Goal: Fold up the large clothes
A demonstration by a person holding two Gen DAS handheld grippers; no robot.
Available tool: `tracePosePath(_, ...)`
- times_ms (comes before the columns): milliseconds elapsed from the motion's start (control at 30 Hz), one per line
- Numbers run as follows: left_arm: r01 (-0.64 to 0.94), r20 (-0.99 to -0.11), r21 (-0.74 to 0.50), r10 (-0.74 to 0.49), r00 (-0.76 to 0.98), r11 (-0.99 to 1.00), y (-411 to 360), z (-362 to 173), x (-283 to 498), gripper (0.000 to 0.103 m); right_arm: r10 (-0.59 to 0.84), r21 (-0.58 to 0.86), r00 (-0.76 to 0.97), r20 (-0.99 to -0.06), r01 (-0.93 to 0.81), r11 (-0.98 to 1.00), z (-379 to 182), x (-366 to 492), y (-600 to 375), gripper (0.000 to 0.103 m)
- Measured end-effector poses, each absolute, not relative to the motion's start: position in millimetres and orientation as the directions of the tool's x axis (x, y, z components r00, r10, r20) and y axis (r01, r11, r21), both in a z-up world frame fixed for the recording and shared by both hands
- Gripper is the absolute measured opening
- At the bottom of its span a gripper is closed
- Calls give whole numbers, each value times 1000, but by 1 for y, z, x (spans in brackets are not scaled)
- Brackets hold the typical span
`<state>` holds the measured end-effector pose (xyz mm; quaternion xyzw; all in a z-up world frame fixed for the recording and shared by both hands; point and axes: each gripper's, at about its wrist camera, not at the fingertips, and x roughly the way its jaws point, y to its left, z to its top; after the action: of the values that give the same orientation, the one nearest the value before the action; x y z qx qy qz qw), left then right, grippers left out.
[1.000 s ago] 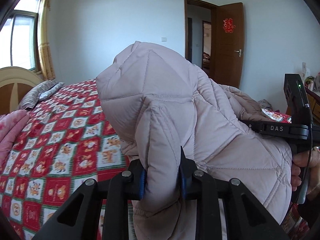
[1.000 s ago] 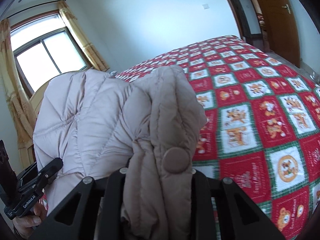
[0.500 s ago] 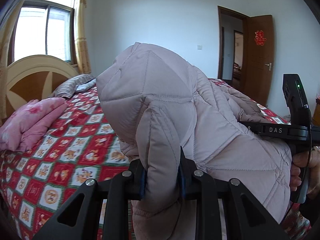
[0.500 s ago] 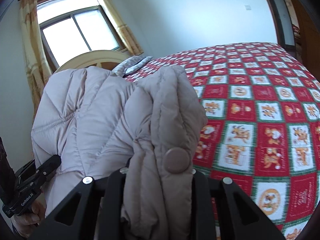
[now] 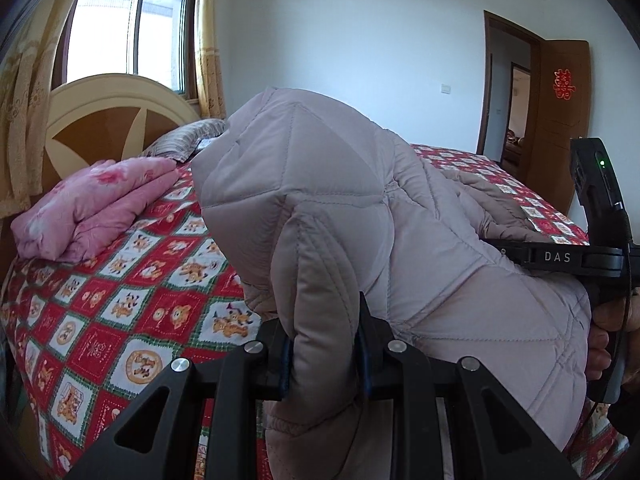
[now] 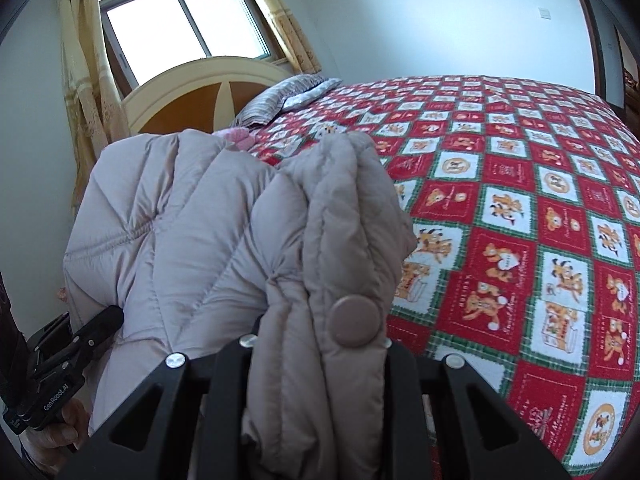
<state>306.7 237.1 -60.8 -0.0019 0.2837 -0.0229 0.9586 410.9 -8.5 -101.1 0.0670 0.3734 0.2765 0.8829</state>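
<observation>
A pale pink quilted down jacket [image 5: 320, 184] hangs bunched in the air above the bed, held up between both grippers. My left gripper [image 5: 324, 354] is shut on a thick padded edge of the jacket, blue pads pressing both sides. My right gripper [image 6: 320, 344] is shut on another bundled edge of the jacket [image 6: 192, 232] that carries a large round snap button [image 6: 354, 321]. In the left wrist view the right gripper [image 5: 560, 258] shows at the far right with a hand on its handle. The left gripper [image 6: 76, 352] appears low on the left of the right wrist view.
The bed [image 6: 520, 184] has a red, green and white patchwork cover. A folded pink quilt [image 5: 96, 204] and a striped pillow [image 5: 188, 140] lie by the wooden headboard [image 5: 108, 116]. Behind it are a window with yellow curtains [image 5: 132, 28]. An open brown door [image 5: 560, 120] stands at the right.
Both views have swung toward the head of the bed: window, headboard and pink quilt have come into sight. The jacket stays gripped the same way in both grippers.
</observation>
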Motion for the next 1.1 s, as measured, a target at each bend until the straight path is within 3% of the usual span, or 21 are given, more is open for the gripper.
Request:
tracePosePath(467, 17, -582, -21, -26, 813, 1000, 260, -94, 322, 27, 516, 304, 526, -676, -439, 845, -130, 430, 20, 24)
tracePosePath(700, -2, -587, -2, 0, 810, 1000, 260, -104, 325, 43, 510, 310, 517, -687, -427, 850, -139, 434, 19, 24)
tracePosePath(800, -17, -588, 9, 19, 808, 1000, 260, -108, 325, 55, 508, 312, 512, -693, -421, 851, -144, 436, 19, 25)
tracePosePath(1100, -53, -597, -16, 33, 801, 998, 271, -120, 329, 83, 492, 319, 496, -715, -396, 861, -160, 445, 16, 35)
